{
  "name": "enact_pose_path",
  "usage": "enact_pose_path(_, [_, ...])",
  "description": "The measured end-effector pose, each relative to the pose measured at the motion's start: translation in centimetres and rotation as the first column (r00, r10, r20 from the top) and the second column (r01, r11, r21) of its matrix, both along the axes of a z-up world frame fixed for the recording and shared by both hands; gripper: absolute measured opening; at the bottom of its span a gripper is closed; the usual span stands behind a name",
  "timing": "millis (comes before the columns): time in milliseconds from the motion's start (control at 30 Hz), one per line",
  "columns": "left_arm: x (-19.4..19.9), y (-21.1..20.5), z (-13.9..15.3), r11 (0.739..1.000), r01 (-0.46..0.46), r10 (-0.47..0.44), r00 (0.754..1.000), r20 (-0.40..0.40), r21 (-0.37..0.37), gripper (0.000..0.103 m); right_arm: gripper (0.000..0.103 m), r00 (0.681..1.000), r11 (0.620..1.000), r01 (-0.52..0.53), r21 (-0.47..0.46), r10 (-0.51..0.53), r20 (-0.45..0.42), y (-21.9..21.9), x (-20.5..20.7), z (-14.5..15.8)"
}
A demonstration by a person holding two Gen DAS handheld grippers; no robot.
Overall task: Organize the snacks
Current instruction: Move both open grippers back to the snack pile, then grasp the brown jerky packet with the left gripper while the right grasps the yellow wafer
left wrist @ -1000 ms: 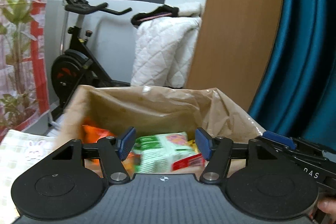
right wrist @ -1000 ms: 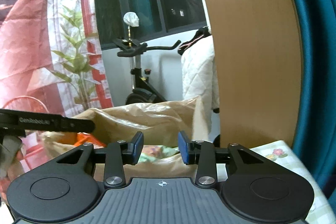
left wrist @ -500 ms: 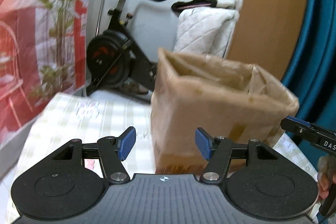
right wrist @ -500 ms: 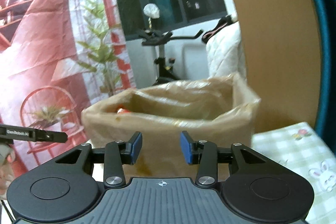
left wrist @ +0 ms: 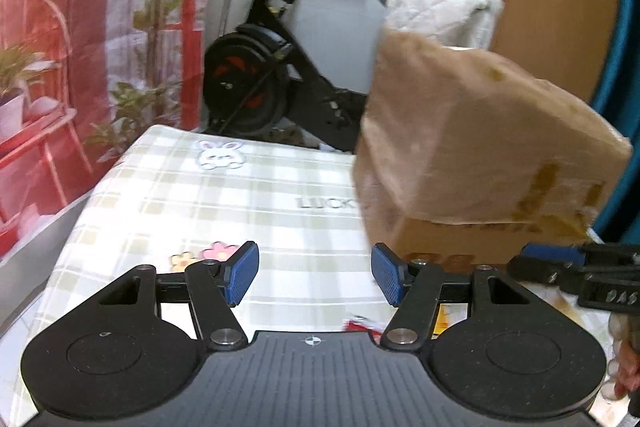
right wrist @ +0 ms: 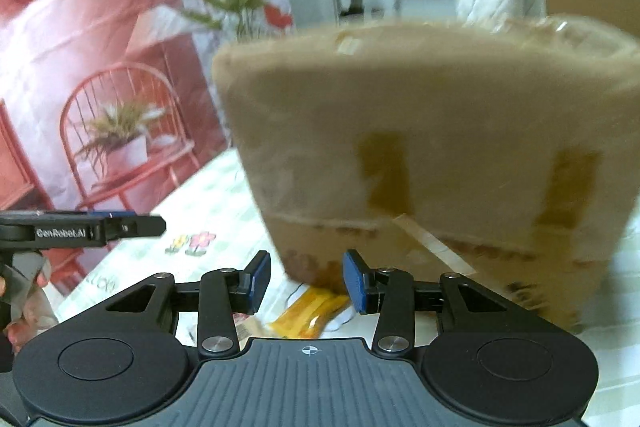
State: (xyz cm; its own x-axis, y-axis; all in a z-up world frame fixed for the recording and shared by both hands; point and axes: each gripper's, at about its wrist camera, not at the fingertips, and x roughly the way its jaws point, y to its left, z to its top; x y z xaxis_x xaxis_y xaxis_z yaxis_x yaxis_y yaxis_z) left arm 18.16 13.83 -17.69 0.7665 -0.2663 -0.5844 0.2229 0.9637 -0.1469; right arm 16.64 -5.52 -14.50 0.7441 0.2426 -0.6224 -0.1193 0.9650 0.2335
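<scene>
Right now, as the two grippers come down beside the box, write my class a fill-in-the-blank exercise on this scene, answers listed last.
1. The brown cardboard box stands on a checked ____ printed with a white rabbit.
2. Between the pads of the left gripper there is ____.
3. In the right wrist view, a ____ snack packet lies on the cloth below the right gripper.
4. Behind the table stands a black exercise ____.

Answers: tablecloth; nothing; yellow; bike
</scene>
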Motion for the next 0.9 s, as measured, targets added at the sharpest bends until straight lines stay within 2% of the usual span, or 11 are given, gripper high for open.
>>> enact_pose_path(200, [0.1,1.2,-1.2,0.999,-0.032,0.032,0.999,-0.001,0.043,0.064,0.039,0.99,0.999,0.052,-0.006,-0.053,-0.132,2.5,3.8,-4.1])
enact_pose_path(300, [0.2,1.4,-1.6,0.998,-0.048,0.049,0.999,-0.007,0.049,0.064,0.04,0.975,0.993,0.111,-0.045,-0.118,-0.187,2.7,5.4,-5.7])
enact_pose_path(400, [0.3,1.4,-2.0,0.998,-0.053,0.054,0.998,-0.019,0.044,0.064,0.045,0.96,0.987,0.14,-0.085,-0.156,-0.233,3.1,6.2,-6.9])
enact_pose_path(533, [0.5,1.1,-2.7,0.998,-0.04,0.042,0.998,-0.039,0.044,0.064,0.055,0.959,0.985,0.133,-0.107,-0.155,-0.237,4.0,6.5,-7.8])
enact_pose_path(633, [0.6,0.7,-3.4,0.998,-0.019,0.022,0.998,-0.055,0.058,0.064,0.055,0.964,0.983,0.097,-0.156,-0.132,-0.23,4.9,6.3,-8.1])
enact_pose_path(700, [0.6,0.4,-3.8,0.998,-0.007,0.011,0.998,-0.062,0.068,0.064,0.054,0.969,0.979,0.058,-0.197,-0.103,-0.224,5.6,6.0,-8.2])
enact_pose_path(767, [0.4,0.1,-4.1,0.997,0.008,-0.003,0.997,-0.071,0.077,0.064,0.049,0.972,0.977,0.044,-0.21,-0.09,-0.215,5.6,5.5,-8.2])
enact_pose_path(833, [0.3,-0.3,-4.5,0.996,0.028,-0.021,0.996,-0.081,0.087,0.064,0.039,0.975,0.979,0.039,-0.202,-0.082,-0.206,5.0,5.0,-8.0])
enact_pose_path(900, [0.2,-0.7,-4.9,0.993,0.055,-0.046,0.995,-0.094,0.102,0.064,0.035,0.977,0.982,0.026,-0.188,-0.065,-0.201,4.1,4.1,-7.8])
